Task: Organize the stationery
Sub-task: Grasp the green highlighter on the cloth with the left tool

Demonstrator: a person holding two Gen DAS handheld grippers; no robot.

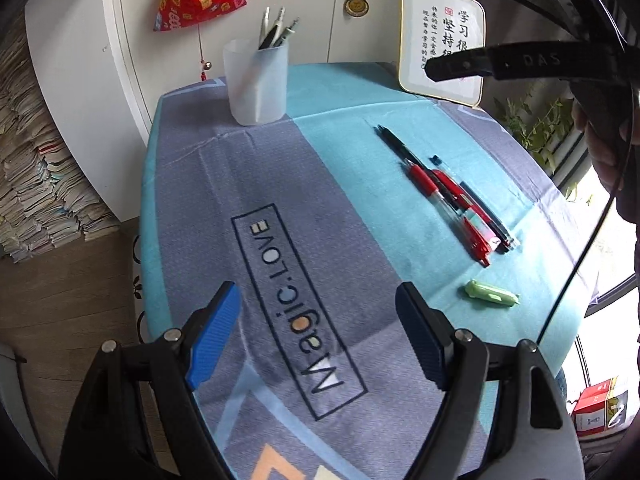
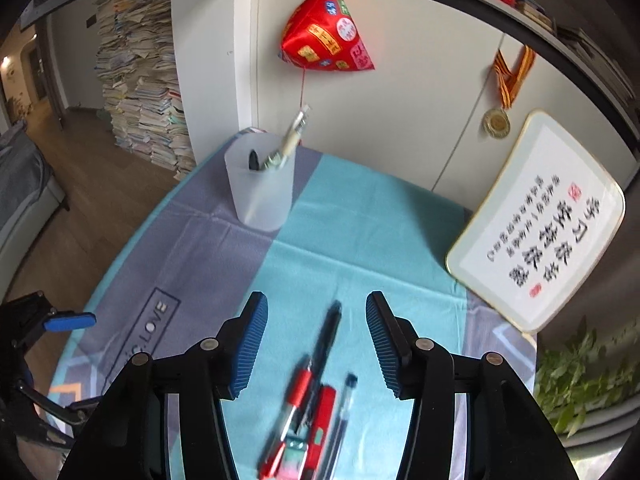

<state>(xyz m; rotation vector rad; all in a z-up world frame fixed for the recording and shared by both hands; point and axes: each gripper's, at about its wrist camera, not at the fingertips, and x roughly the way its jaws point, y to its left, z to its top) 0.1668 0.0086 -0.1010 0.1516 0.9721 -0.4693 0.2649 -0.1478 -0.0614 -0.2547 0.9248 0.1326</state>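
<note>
Below, the right gripper (image 2: 316, 340) hangs over a loose bundle of pens (image 2: 316, 396) on the blue-and-grey tablecloth (image 2: 360, 220); its blue pads (image 2: 250, 344) stand partly apart and press on nothing. No earlier view is given. Pens lie side by side between and beneath the two fingers, long axes running roughly along the line the gripper points, tips directed away from the camera towards the far wall; the black pen (image 2: 328, 336) reaches furthest forward, red pens (image 2: 298, 392) and a slim dark-capped one (image 2: 346, 396) sit nearer the wrist. Motion blur softens their detail. Ahead and left of the fingers stands a frosted cup (image 2: 260, 188), upright, with pens leaning inside. Left gripper (image 1: 320, 332): jaws wide, empty, over the printed lettering; the pen bundle lies ahead to its right, angled diagonally, a small green eraser-like item (image 1: 492, 293) just nearer
</note>
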